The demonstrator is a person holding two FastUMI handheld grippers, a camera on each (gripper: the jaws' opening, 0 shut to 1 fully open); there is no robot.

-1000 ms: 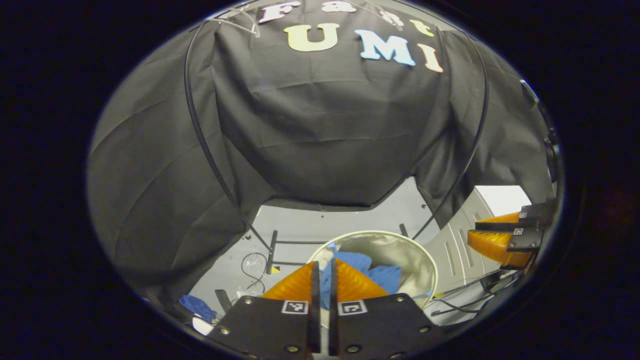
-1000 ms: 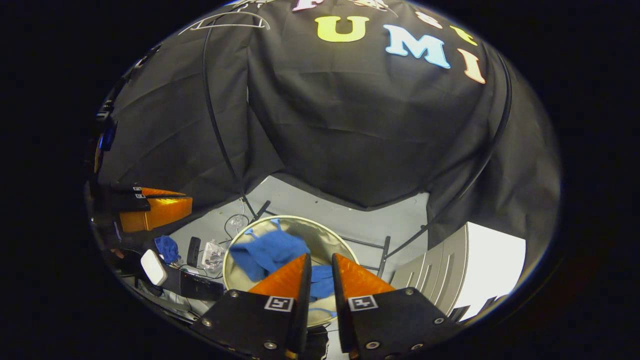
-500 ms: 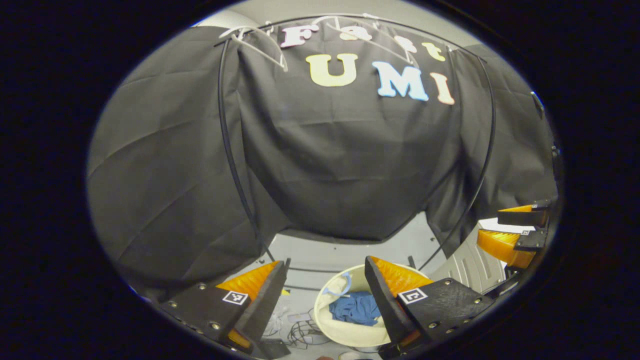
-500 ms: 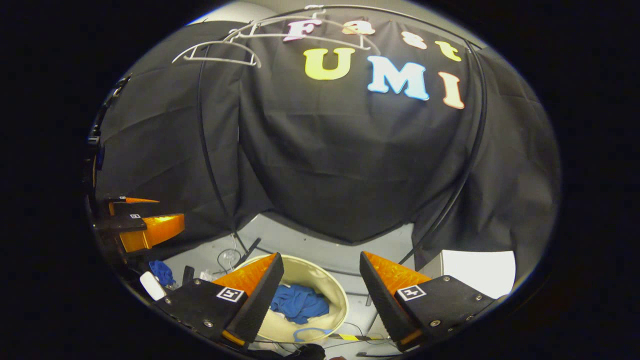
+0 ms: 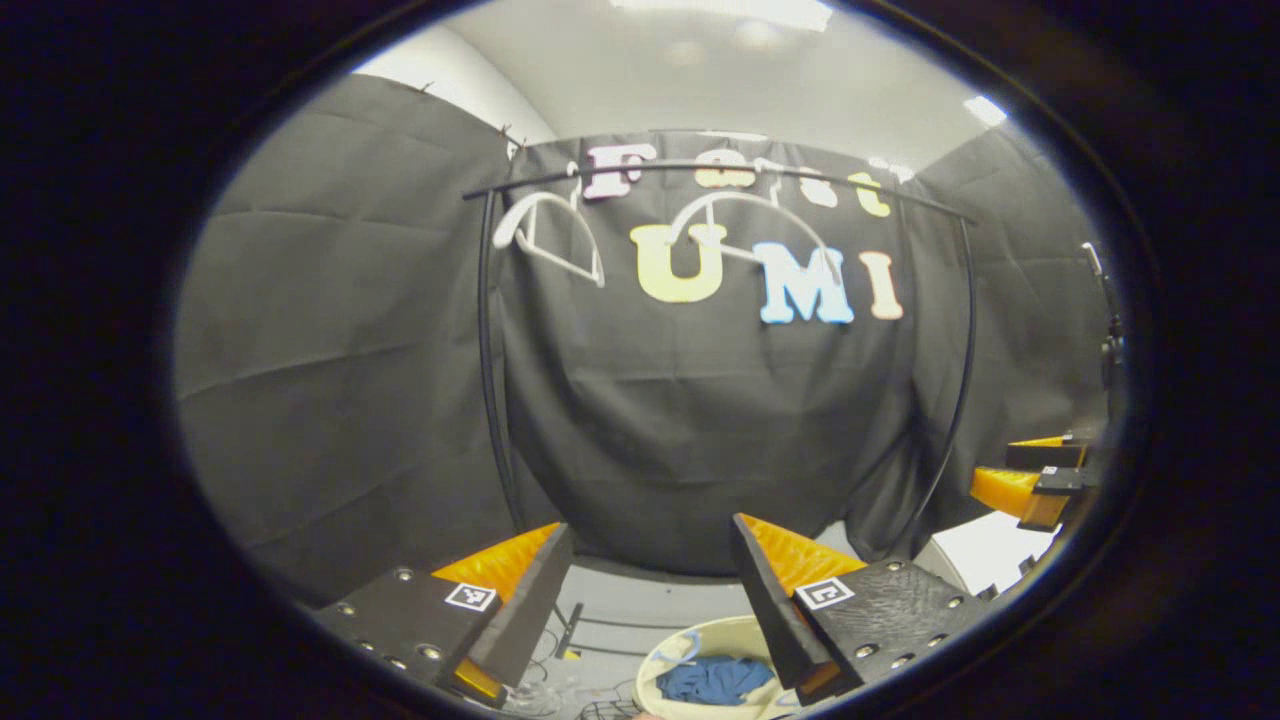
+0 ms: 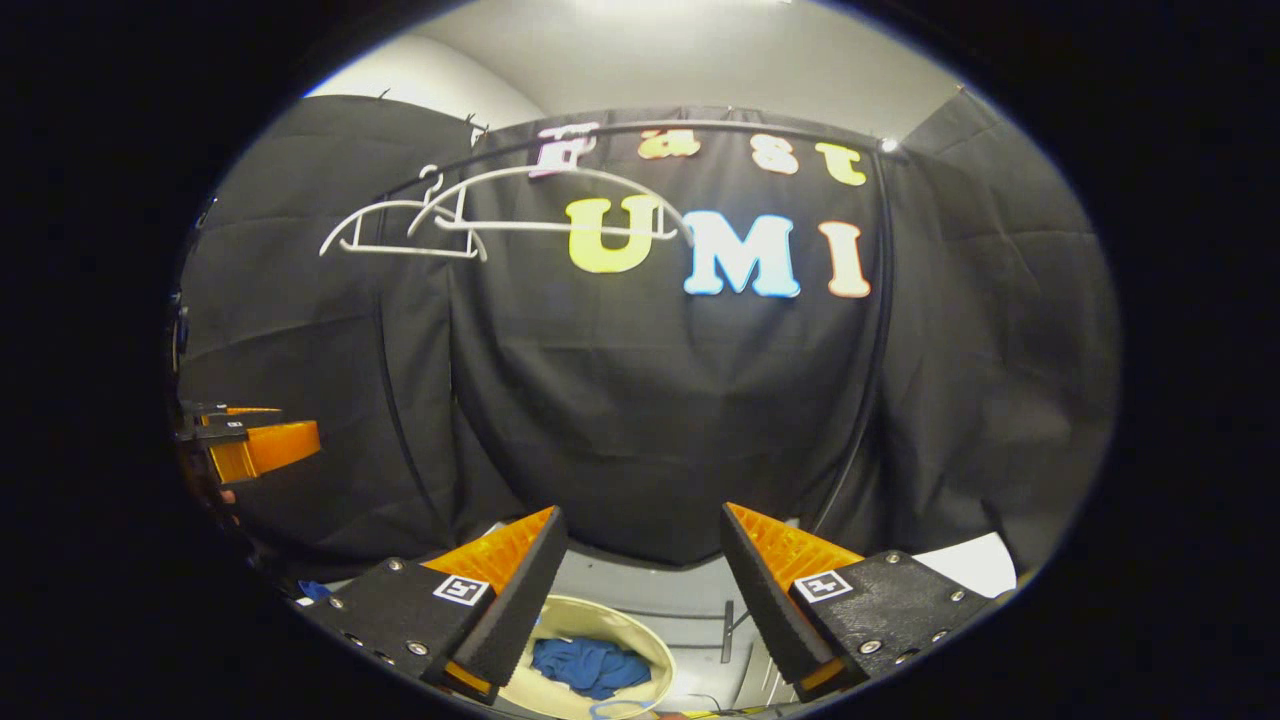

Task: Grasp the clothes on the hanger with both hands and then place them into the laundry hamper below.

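Gaping wide and gripping nothing, the left claw (image 5: 650, 540) points at the black booth wall (image 5: 690, 420), its two fingers spread well apart with bare air between them. The right claw (image 6: 640, 530) stands just as wide, also empty, and it can be seen again at the right edge of the left gripper view (image 5: 1030, 480); the left claw appears far off at the left edge of the right gripper view (image 6: 250, 440).

The blue clothes (image 5: 715, 680) lie bunched in the bottom of the round cream laundry hamper (image 5: 665, 655), which sits on the grey floor (image 5: 620, 610) below and between the claws. In the right gripper view the same clothes (image 6: 590, 665) rest inside the hamper (image 6: 640, 635), well under the fingertips.

Overhead, a black rail (image 5: 700, 170) spans the booth on two dark uprights, carrying two bare white hangers (image 5: 555, 235). Open space lies between the rail and the hamper, bounded by the uprights at either side. A pale ceiling (image 5: 740, 70) shows above the cloth.
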